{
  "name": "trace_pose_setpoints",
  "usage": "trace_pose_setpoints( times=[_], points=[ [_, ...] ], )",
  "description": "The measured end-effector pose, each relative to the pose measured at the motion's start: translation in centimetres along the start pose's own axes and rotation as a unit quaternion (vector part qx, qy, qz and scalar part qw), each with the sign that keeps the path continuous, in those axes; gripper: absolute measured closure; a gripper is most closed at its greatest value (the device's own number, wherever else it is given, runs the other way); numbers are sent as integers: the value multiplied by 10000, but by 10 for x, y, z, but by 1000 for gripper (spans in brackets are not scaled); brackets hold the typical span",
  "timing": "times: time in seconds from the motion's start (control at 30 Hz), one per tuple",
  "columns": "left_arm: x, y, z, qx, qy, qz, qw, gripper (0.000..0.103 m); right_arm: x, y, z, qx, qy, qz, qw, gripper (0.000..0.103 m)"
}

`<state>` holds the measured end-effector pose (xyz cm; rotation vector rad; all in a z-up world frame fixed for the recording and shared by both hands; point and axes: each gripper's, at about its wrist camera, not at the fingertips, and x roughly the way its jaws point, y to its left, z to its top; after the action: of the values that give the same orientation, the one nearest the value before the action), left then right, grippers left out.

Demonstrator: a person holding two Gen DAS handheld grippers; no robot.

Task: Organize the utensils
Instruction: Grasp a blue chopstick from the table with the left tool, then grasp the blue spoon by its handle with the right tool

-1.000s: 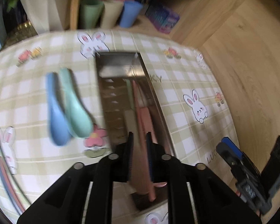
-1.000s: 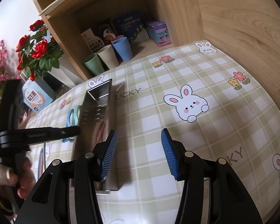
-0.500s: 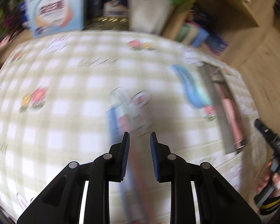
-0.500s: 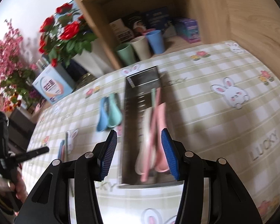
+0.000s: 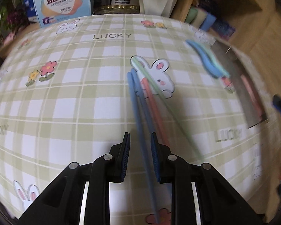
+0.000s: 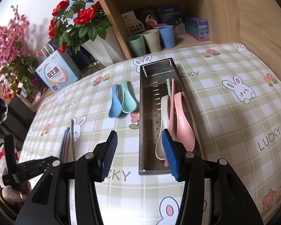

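Left gripper (image 5: 139,154) narrowly parted over slim blue chopsticks (image 5: 140,116), gripping nothing; right gripper (image 6: 138,154) half open, empty, above the perforated steel tray (image 6: 149,131).

table (image 6: 224,112) under checked bunny cloth. steel tray (image 6: 146,123) at frame centre; blue and green spoons (image 6: 121,99) just left of it; chopsticks (image 6: 67,140) lower left; box (image 6: 56,73) upper left.

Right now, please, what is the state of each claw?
Left claw: open narrowly above the blue plastic chopsticks, holding nothing.
Right claw: open, empty, above the checked tablecloth.
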<state>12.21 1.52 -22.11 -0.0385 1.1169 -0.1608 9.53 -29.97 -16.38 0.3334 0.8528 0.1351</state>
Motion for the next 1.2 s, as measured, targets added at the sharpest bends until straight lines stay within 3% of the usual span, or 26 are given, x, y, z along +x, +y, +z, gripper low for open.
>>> trace_pose_setpoints(
  times=[0.67,0.77,0.83,1.0,1.2],
  points=[
    [10,-7,-5,182,-369,281,9988,82,3,5,-7,-85,131,-197,9997,54],
    [10,-10,-7,246,-465,377,9979,85,3,8,-8,-119,149,-193,9996,54],
    [9,-7,-8,186,-515,426,9976,96,3,9,-9,-140,163,-203,9996,54],
    [5,2,-12,27,-565,34,9984,97,4,6,-8,-128,193,-285,9993,54],
    [-2,25,-7,-358,-719,25,9968,97,10,11,-8,-260,263,-282,9989,54]
  ],
)
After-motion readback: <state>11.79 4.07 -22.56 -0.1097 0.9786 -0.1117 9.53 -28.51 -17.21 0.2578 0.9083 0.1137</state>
